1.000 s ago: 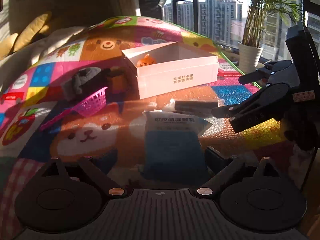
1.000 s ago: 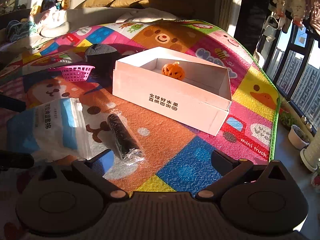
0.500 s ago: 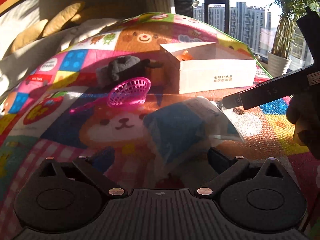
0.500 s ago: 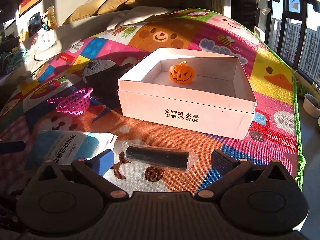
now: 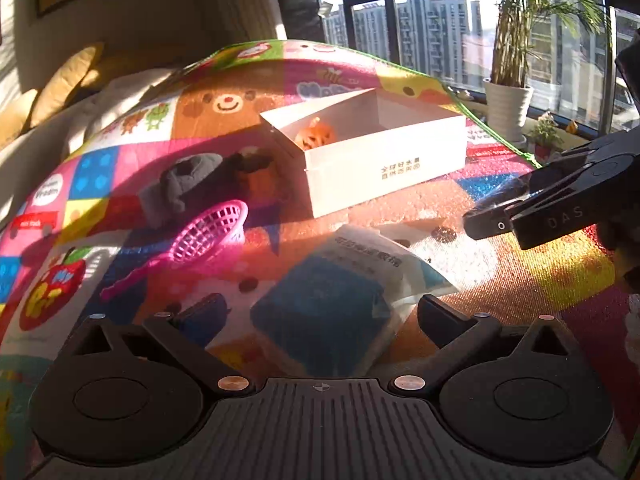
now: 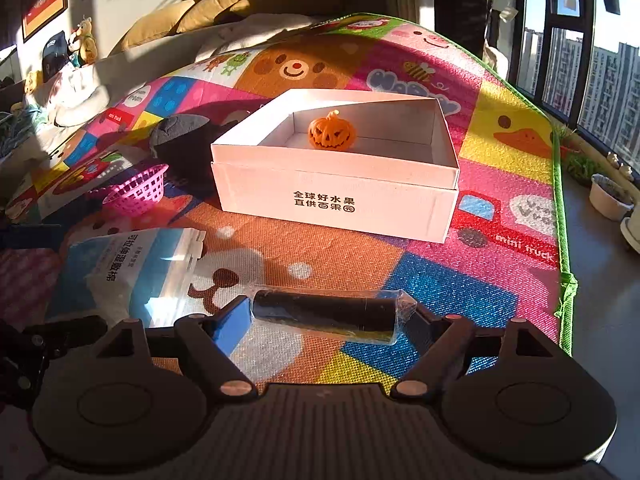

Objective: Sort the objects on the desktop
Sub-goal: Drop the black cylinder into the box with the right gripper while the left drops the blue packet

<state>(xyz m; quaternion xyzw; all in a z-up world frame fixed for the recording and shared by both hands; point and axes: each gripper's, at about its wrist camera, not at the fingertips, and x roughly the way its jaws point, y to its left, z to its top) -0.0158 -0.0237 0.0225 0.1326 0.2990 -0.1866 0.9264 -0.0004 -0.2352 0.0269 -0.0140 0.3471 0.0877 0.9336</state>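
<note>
Two handheld grippers over a colourful cartoon play mat [image 6: 500,280], one closing around a wrapped black roll.

The right gripper [image 6: 324,320] has its jaws closing with the black cylindrical roll in clear plastic wrap [image 6: 326,314] lying crosswise between them; whether the pads press on it yet I cannot tell. The left gripper [image 5: 320,312] has its jaws spread wide above the blue-and-white plastic pouch [image 5: 332,300] on the mat. Beyond stands an open white cardboard box [image 6: 336,200] holding a small orange pumpkin figure [image 6: 331,130]; left of it lie a pink plastic mesh basket [image 6: 138,190] and a grey felt lump [image 6: 180,132].

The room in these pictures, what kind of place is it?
Probably a living room in a high-rise flat. A children's play mat with cartoon animals covers the floor, yellow cushions lie on a sofa behind it, and the window beside a potted palm looks out on tall apartment blocks.
</note>
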